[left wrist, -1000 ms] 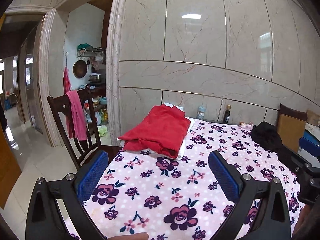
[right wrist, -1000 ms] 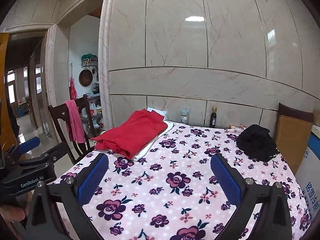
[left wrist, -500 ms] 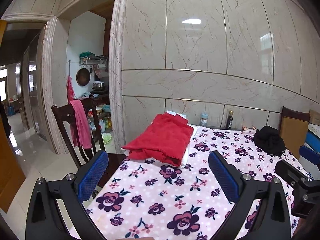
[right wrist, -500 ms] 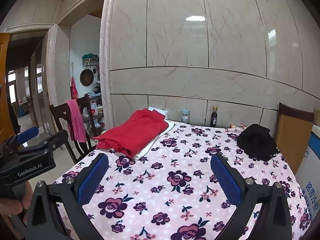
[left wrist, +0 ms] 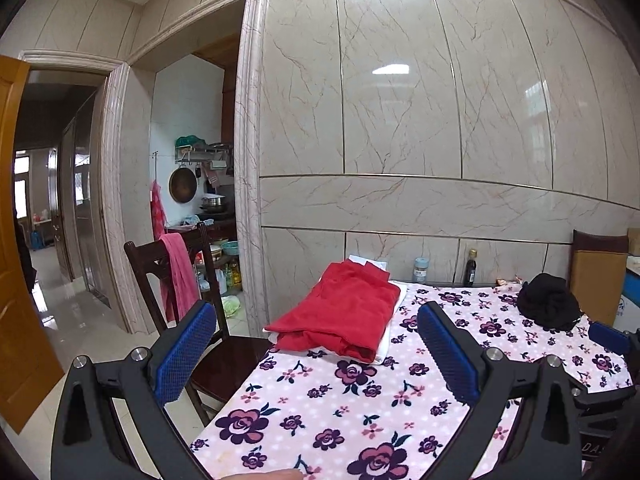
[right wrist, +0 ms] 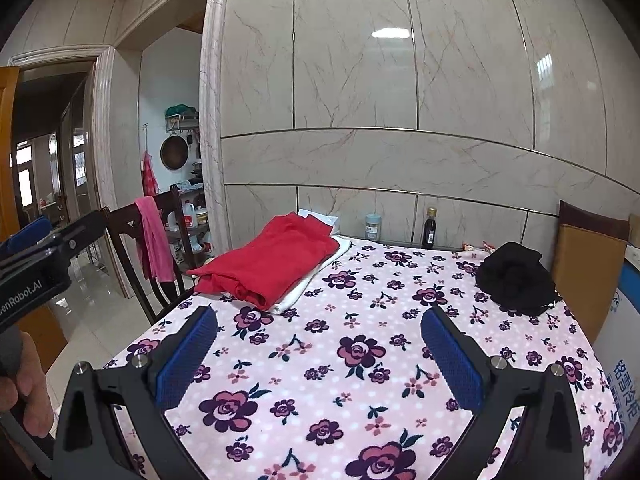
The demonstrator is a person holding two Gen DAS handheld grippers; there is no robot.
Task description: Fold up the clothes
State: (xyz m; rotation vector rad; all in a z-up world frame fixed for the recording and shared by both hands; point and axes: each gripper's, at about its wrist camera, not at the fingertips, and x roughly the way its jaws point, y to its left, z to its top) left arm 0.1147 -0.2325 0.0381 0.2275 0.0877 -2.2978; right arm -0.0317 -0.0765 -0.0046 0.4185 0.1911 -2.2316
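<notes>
Left claw [left wrist: 316, 344]: spread wide, blue ribbed pads apart, nothing held; raised over the near left edge of the bench.
Right claw [right wrist: 318, 354]: likewise wide open and empty; poised above the middle of the bench, pointed toward the far wall.
Bench [right wrist: 360, 360]: covered in a fleecy pink cloth printed with dark purple roses; soft, likely to cushion and grip fabric.
Red folded garment [left wrist: 344, 316]: far left of the bench, lying flat on a white folded cloth [left wrist: 386, 338]; stacked neatly, probably finished and set aside.
Black crumpled garment [right wrist: 514, 278]: far right, bunched in a loose heap near the brown padded chair back [right wrist: 586, 264]; probably next for folding, so needing to be drawn to the open middle.
Far edge: clear lidded jar [right wrist: 372, 226] and dark glass bottle [right wrist: 429, 228] against the glossy marble-look wall, well apart from both piles.
Left side: dark wooden chair [left wrist: 160, 276] with a pink towel [left wrist: 180, 276] draped over its back.
</notes>
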